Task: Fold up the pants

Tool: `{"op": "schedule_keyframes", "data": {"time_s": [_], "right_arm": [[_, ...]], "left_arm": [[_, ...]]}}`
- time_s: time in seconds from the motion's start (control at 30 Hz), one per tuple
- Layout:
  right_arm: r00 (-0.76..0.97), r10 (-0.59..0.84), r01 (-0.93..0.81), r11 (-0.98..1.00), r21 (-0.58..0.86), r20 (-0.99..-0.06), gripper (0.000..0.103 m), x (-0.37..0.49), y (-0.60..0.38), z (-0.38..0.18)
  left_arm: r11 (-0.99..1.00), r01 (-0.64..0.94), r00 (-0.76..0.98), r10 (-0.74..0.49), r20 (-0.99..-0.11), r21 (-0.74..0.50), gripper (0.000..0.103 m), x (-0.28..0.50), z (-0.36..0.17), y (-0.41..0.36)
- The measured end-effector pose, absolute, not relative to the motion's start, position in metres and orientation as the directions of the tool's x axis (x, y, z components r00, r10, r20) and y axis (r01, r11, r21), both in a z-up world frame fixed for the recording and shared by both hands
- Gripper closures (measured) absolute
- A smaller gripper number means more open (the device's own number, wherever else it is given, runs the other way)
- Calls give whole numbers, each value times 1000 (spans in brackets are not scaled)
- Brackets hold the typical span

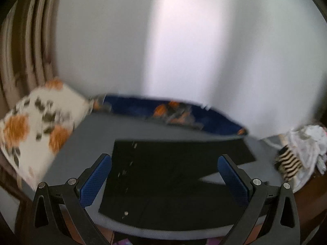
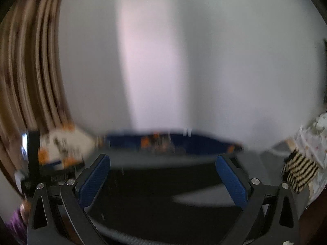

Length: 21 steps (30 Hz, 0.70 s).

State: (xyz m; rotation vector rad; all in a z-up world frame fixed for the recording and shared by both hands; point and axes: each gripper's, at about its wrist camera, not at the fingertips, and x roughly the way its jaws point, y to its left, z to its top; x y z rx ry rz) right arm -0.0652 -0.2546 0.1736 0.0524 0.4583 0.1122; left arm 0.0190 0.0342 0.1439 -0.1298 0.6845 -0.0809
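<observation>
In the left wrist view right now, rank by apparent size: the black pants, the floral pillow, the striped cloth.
1. black pants, largest
2. floral pillow, though it lies nearer the edge, where fisheye distortion makes this unsure
3. striped cloth, smallest

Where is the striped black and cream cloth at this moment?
The striped cloth lies at the right edge of both wrist views, at the right end of the grey surface, beside the white cloth pile and right of the black pants.

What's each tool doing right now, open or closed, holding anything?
Left tool: open, holding nothing, above the black pants.
Right tool: open, holding nothing.
</observation>
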Motion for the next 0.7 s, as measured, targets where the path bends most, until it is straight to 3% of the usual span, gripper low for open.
{"op": "schedule_keyframes", "data": {"time_s": [0.1, 0.23, 0.37, 0.7], "right_arm": [[830, 103, -81, 995, 65, -549, 0, -36, -237, 111], [753, 147, -89, 989, 122, -642, 0, -11, -224, 45], [731, 175, -97, 983, 154, -660, 0, -2, -216, 14], [738, 159, -104, 987, 123, -656, 0, 13, -191, 7]], "left_arm": [[997, -64, 764, 22, -645, -42, 0, 28, 91, 39], [994, -109, 748, 94, -657, 18, 0, 37, 44, 48], [991, -129, 747, 112, -655, 23, 0, 46, 21, 58], [990, -136, 742, 133, -657, 46, 0, 63, 9, 61]]}}
